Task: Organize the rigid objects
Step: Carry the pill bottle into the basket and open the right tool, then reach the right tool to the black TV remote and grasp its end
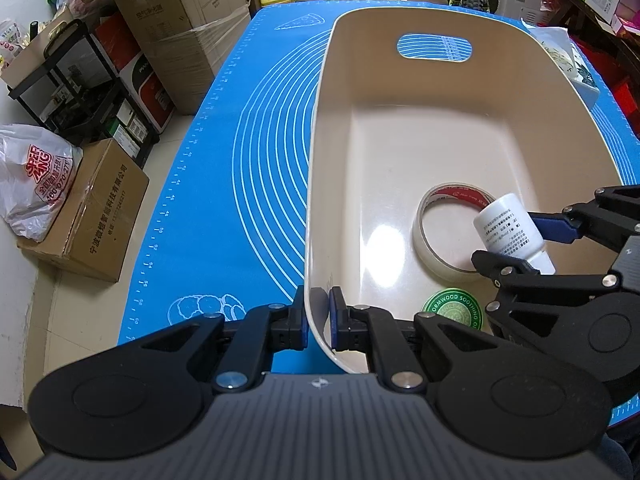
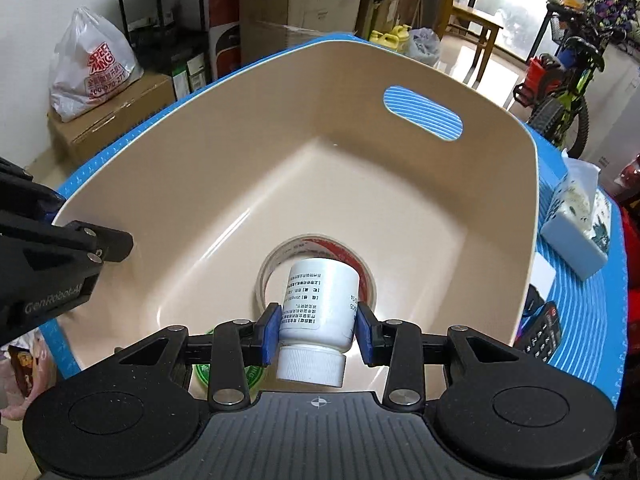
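Observation:
A beige plastic basin point(image 1: 400, 24) stands on the blue mat point(image 1: 248, 152); it also shows in the right wrist view point(image 2: 320, 92). My left gripper point(image 1: 318, 322) is shut on the basin's near-left rim. My right gripper point(image 2: 316, 330) is shut on a white pill bottle point(image 2: 316, 300), cap toward the camera, held inside the basin above a roll of clear tape point(image 2: 360, 268). In the left wrist view the bottle point(image 1: 510, 232) hangs over the tape roll point(image 1: 428, 240). A round green tin point(image 1: 452, 314) lies on the basin floor near the front.
A tissue pack point(image 2: 576, 232) and a black remote point(image 2: 540, 332) lie on the mat right of the basin. Cardboard boxes point(image 1: 96, 212), a white bag point(image 1: 36, 180) and a black shelf point(image 1: 80, 80) stand on the floor to the left. A bicycle point(image 2: 560, 92) stands behind.

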`<state>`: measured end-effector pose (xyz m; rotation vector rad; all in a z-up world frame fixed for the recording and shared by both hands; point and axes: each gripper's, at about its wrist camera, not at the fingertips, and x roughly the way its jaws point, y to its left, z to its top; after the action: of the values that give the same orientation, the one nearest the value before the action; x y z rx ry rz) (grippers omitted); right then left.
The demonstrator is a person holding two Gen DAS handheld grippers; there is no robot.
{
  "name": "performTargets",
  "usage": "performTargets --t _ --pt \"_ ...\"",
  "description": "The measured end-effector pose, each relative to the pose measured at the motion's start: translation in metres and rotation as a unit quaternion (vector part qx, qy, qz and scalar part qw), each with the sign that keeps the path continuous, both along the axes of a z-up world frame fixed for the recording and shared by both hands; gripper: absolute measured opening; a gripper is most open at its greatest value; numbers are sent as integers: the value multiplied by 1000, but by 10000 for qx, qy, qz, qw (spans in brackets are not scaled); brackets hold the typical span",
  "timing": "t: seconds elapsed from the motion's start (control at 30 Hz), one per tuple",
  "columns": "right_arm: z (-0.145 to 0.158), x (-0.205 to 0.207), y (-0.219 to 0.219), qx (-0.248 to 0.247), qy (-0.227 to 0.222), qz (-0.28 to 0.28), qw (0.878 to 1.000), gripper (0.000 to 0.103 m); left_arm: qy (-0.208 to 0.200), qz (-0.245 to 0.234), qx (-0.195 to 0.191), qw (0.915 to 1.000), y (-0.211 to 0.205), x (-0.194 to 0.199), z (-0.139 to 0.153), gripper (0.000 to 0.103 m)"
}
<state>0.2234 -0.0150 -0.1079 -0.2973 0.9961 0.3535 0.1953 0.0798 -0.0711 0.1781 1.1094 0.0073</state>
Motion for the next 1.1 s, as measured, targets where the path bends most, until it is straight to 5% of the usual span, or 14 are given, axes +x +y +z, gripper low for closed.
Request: performTargets --t 0.37,0.5,0.57,0.8,1.1 --pt "8 1 -11 359 7 -115 9993 53 -6 -7 16 10000 1 0 -1 11" --pt "21 -5 -20 608 -188 -104 9979 64 -5 -2 13 10000 2 0 -1 11" --pt "28 -10 -25 657 -342 -210 9970 79 -6 -4 14 10000 1 0 -1 11" --pt "63 -12 -62 1149 -773 -582 9886 80 2 -6 17 10000 2 0 -3 11" --pt "62 3 -134 914 -1081 -1397 9800 84 1 -8 22 10000 1 0 -3 11"
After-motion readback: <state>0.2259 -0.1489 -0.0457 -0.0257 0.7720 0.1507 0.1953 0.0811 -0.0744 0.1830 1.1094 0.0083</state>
